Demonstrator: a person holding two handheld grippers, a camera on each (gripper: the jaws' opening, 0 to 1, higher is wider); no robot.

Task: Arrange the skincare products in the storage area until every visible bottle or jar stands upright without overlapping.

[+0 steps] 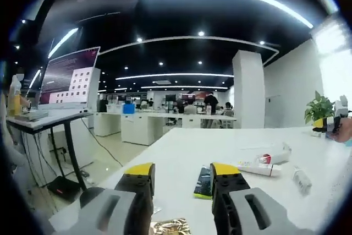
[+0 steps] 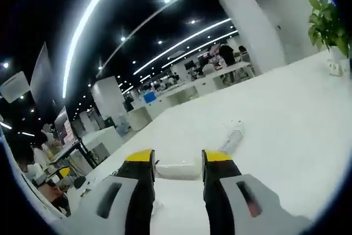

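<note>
— Jaws of the left gripper (image 1: 179, 177): spread apart, nothing pinched, yellow tips over black pads on grey bodies.
— And just past them?
— Flat dark packet with a yellow-green edge (image 1: 202, 182), lying against the inner side of the right-hand jaw. Crinkled gold foil (image 1: 171, 227) low between the two jaws.
— Further out on the left gripper view?
— Smooth white table (image 1: 181, 147). White tube with a red cap (image 1: 265, 163) lying flat, a second pale tube beside it, touching or nearly so. Small clear bottle (image 1: 301, 179) on its side, near them. Leafy potted plant (image 1: 319, 111) at the far edge.
— Right gripper (image 2: 177, 160)?
— Open as well, same yellow-tipped jaws, gripping nothing. White cylindrical tube (image 2: 177, 170) lying crosswise on the table just beyond the tips, between them. Slim clear bottle (image 2: 232, 137) lying down a little farther off. Green plant (image 2: 327, 23) in a white pot toward the table's far side.
</note>
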